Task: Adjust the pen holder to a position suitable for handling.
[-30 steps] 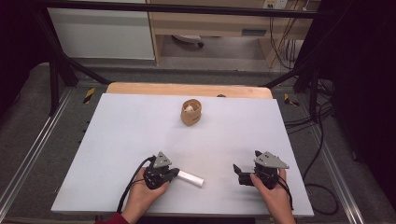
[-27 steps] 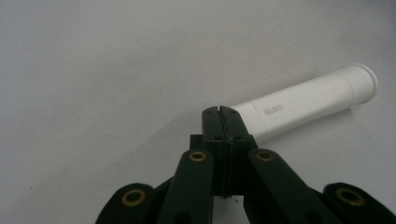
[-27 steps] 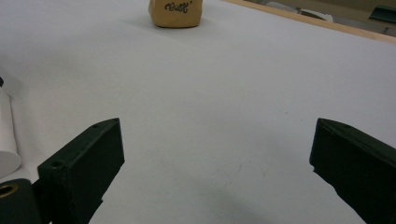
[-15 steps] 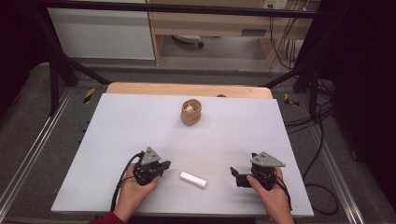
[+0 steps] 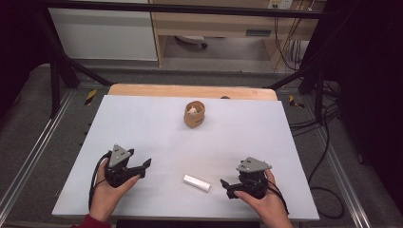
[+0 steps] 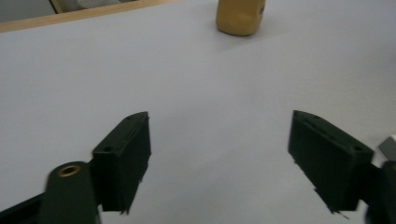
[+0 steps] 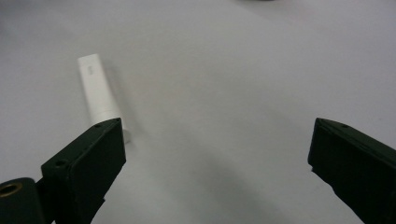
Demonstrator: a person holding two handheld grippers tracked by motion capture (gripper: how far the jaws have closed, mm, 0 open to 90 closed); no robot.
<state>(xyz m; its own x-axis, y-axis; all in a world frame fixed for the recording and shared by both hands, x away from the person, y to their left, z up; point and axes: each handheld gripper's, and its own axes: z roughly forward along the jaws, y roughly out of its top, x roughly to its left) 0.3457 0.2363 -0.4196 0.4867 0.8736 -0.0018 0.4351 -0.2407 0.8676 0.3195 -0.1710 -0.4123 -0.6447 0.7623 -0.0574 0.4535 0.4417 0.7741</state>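
The table, covered by a pale sheet, serves as the landmark; all positions below refer to it. A bare wooden strip runs along its far edge.

Toward the far centre of the table stands a small tan cup holding something pale; its contents cannot be identified. In the left gripper view the cup appears far ahead of the jaws.

At the near left of the table rests the left gripper, held in a hand. Its jaws stand wide apart and hold nothing. At the near right rests the right gripper, jaws likewise spread wide and empty.

Between the two grippers, near the table's front edge, lies the white cylinder, flat on the sheet and apart from both tools. In the right gripper view the white cylinder sits just beyond the jaw at the left of that view, not between the jaws.

Hazards, as judged from this position:
- The cylinder lies on its side and is likely to roll. A jaw tip that touches it off-centre may push it toward the table's front edge.
- The right gripper is not lined up on the cylinder; closing now would probably catch nothing or clip one end and spin it.
- Both grippers converging on the cylinder could collide.

Nothing stands between the cylinder and the cup; the sheet between them is bare.
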